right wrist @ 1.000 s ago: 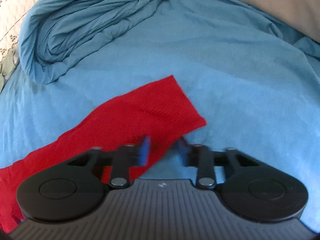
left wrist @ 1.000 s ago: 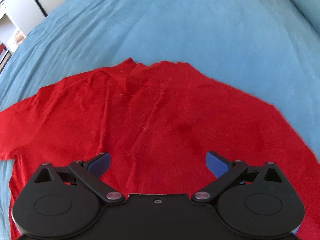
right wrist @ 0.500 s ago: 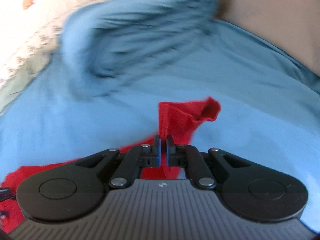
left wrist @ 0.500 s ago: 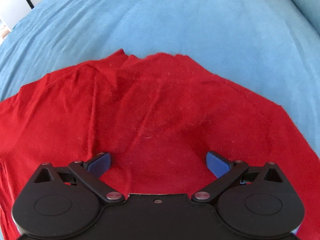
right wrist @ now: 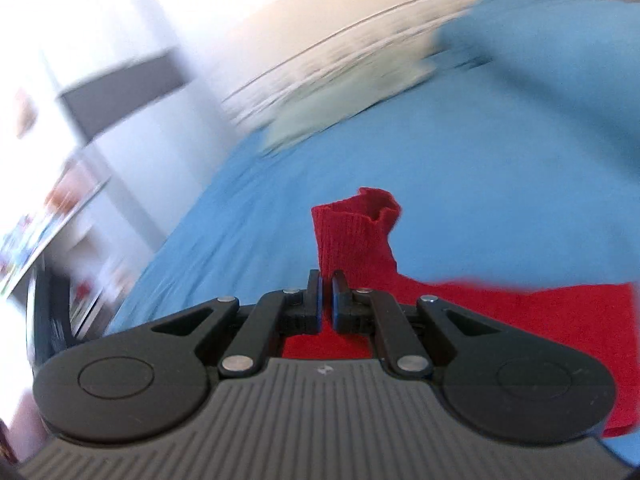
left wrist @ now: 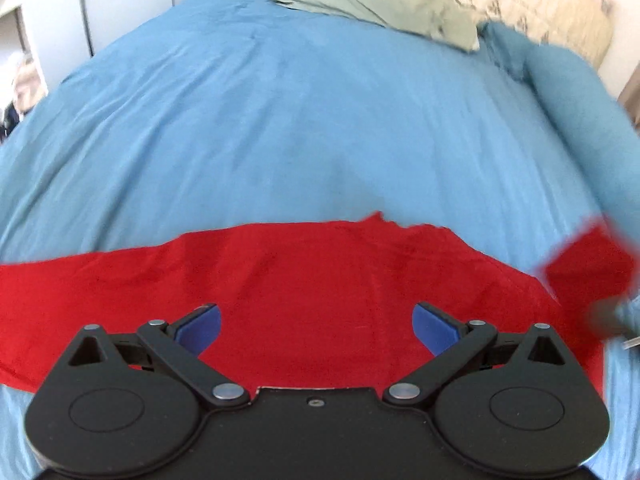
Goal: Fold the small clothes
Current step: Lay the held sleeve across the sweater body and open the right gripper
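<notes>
Right gripper (right wrist: 327,294) clamped on the red sweater's sleeve cuff (right wrist: 354,224), now lifted off the bed (left wrist: 304,120); a second ago the sleeve lay flat. Left gripper (left wrist: 316,322) jaws wide apart, hovering over the sweater body (left wrist: 312,272), which lies flat below it. Sleeve fold-in looks underway.
</notes>
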`<state>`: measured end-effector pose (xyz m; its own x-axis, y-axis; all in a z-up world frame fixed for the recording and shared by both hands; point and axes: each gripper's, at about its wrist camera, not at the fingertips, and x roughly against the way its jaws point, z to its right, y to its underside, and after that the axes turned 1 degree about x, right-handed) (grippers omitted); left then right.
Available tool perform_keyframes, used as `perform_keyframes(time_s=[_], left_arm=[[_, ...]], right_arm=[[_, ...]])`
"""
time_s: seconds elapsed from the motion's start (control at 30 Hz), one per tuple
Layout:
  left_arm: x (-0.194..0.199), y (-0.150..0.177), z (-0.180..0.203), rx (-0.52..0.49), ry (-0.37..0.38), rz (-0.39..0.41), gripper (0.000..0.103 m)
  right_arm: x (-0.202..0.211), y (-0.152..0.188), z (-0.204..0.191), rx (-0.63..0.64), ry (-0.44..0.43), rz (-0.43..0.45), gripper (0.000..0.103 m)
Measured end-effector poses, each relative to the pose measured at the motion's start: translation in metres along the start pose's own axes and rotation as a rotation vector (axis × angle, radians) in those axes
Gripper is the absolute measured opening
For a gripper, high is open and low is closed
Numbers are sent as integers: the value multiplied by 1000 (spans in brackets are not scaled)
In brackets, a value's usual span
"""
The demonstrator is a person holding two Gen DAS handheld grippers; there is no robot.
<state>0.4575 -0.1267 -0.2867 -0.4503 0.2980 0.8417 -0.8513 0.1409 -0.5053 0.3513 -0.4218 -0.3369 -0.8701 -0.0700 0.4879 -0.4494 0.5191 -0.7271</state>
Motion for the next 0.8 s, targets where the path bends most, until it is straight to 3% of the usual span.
perform_keyframes(time_s=[0.1,0.2,0.4,0.63,0.8], left_arm=[[-2,11,-40,27,-22,-3,103],[-10,20,-65,61,4,-29,103],[-21,30,-77,53,136,-60,103],[-43,22,-67,67,303,-141,102],[-65,22,-49,45,330,-215,100]], right_arm=[[-54,46,-49,89,-75,-142,20],[-90,90,-78,170,-67,-236,20],[-94,116,-101,210,-68,-244,20],[-113,128,-97,266,-53,-304,20],[-110,138,-96,328,-56,-305,25]])
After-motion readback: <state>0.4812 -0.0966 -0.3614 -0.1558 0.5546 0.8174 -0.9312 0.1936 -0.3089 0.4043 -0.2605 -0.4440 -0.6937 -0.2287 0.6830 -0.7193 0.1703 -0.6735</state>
